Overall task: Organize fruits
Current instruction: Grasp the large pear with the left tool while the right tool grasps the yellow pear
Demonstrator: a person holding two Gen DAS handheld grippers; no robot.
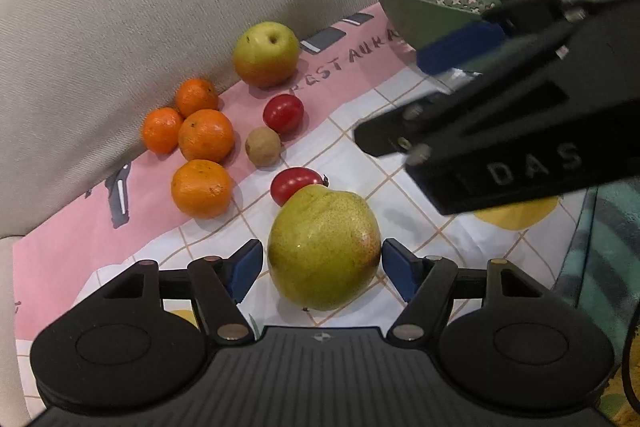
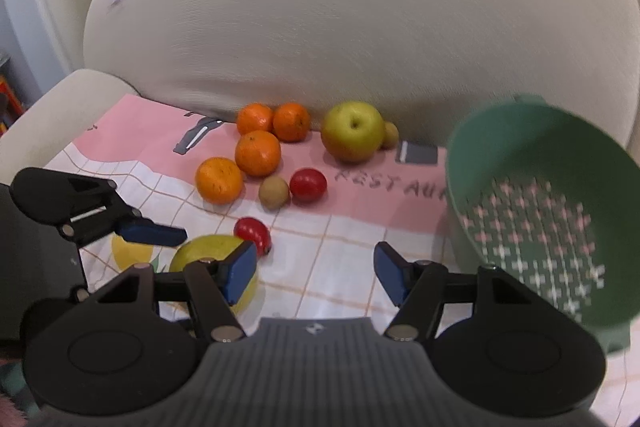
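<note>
A green-yellow pear (image 1: pixel 324 249) lies on the patterned cloth (image 1: pixel 400 131) between the blue pads of my open left gripper (image 1: pixel 322 269), with small gaps on both sides. My right gripper (image 2: pixel 316 275) is open and empty above the cloth; the pear (image 2: pixel 208 251) lies at its left, partly hidden by its left finger. Beyond lie several oranges (image 1: pixel 206 135), a yellow-green apple (image 1: pixel 266 53), two red tomatoes (image 1: pixel 283 113) and a small brown fruit (image 1: pixel 263 146). A green colander (image 2: pixel 540 203) stands at the right, empty.
A beige sofa backrest (image 2: pixel 340 27) rises right behind the fruit. A teal striped cloth (image 1: pixel 604 267) lies at the right edge of the left wrist view. The right gripper's body (image 1: pixel 520 115) crosses the upper right of the left wrist view.
</note>
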